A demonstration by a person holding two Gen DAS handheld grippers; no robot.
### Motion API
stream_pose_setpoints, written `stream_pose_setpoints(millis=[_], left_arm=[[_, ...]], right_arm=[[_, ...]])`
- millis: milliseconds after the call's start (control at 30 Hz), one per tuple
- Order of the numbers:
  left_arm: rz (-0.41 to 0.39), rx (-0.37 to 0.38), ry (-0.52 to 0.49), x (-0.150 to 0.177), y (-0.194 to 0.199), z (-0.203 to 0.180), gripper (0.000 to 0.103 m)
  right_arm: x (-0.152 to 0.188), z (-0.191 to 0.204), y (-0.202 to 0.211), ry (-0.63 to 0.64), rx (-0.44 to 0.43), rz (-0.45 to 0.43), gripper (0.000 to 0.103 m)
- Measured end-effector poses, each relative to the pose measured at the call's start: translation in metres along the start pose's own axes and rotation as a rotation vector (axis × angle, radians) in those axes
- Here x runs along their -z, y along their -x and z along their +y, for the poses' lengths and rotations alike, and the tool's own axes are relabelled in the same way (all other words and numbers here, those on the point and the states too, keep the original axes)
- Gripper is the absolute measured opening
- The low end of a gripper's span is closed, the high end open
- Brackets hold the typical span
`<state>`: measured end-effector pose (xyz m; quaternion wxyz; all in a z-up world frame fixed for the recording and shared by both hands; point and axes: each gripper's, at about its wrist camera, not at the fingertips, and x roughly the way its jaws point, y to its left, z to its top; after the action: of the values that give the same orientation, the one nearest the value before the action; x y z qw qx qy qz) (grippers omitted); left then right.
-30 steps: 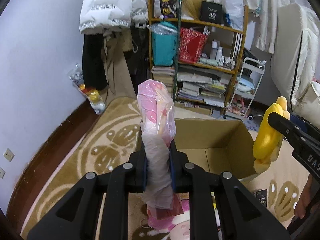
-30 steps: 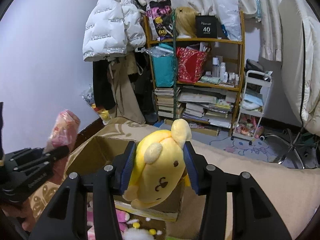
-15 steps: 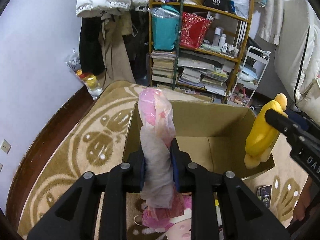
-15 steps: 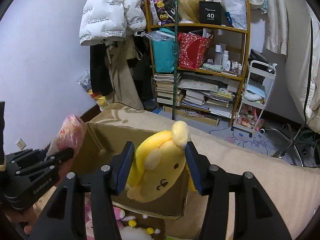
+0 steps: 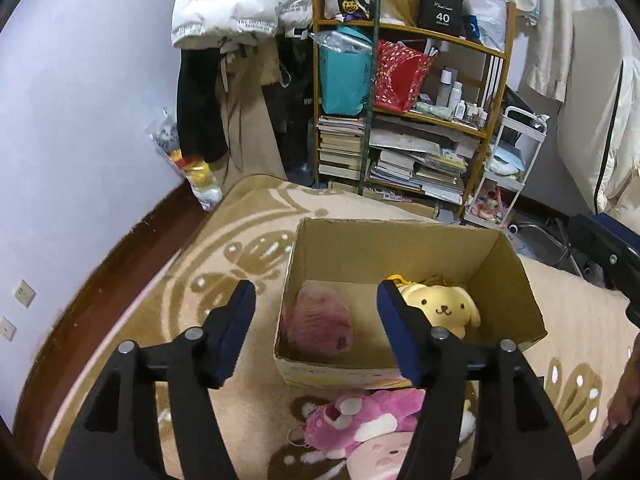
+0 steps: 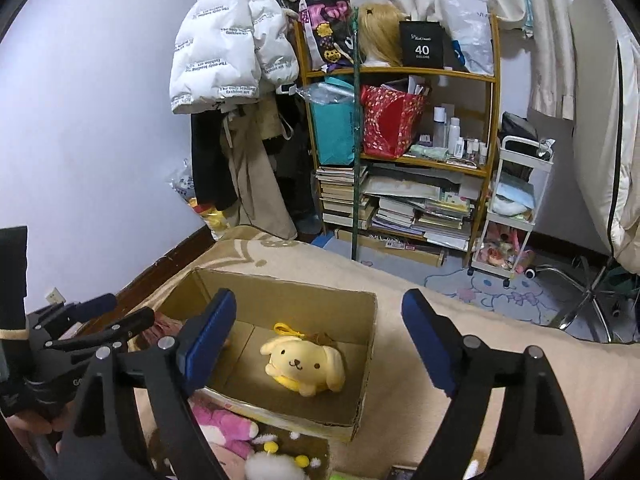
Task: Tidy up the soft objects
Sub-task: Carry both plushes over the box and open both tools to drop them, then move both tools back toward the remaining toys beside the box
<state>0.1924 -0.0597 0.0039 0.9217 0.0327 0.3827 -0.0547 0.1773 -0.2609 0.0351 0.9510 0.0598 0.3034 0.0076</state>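
The room is a crowded bedroom with a pale purple wall and a big tan blanket [image 5: 224,264] with cream flower shapes spread out low down. At the back stands a tall wooden shelf [image 5: 404,120] full of books, bags and little bottles. A puffy white coat [image 5: 236,0] hangs beside it, and a small white cart [image 6: 516,200] stands on the other side.

On the blanket sits an open cardboard box [image 5: 392,240]. Two soft toys lie inside it. A yellow puppy plush [image 5: 440,308] lies face up on the right side of the box floor. A pink toy in a clear bag [image 5: 318,322] lies on the left side, near the box wall. The two are close but I cannot tell if they touch.

Just in front of the box, on the blanket, lies a pink bear plush [image 5: 360,420].

The left gripper [image 5: 316,324] hangs above the near edge of the box with its blue pads spread wide, and it holds nothing. The right gripper [image 6: 316,332] hangs over the box too, with its pads also wide apart and nothing between them.
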Motion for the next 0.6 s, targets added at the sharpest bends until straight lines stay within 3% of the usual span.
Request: stream_pose_setpoints(millis=[100,200,300,400,600], left_arm=[[-0.007,-0.013,0.008,-0.001,0.013,0.001,0.077],[-0.016,0.001,0.027,0.000,0.026,0.006,0.084],[-0.030,-0.014,0.028,0.005,0.041,0.009,0.086],[-0.038,-0.061,0.007,0.014,0.052,0.009,0.101],[-0.026,-0.051,-0.030,0.040,0.069,0.009,0.102]], right_arm=[[0.001,0.001,0.008,0.002,0.001,0.028,0.090],[0.005,0.003,0.020,0.003,-0.011,0.030,0.103],[0.010,0.005,0.036,-0.007,-0.016,0.003,0.103],[0.015,0.006,0.046,-0.020,-0.007,0.015,0.103],[0.030,0.009,0.062,-0.021,-0.035,0.052,0.103]])
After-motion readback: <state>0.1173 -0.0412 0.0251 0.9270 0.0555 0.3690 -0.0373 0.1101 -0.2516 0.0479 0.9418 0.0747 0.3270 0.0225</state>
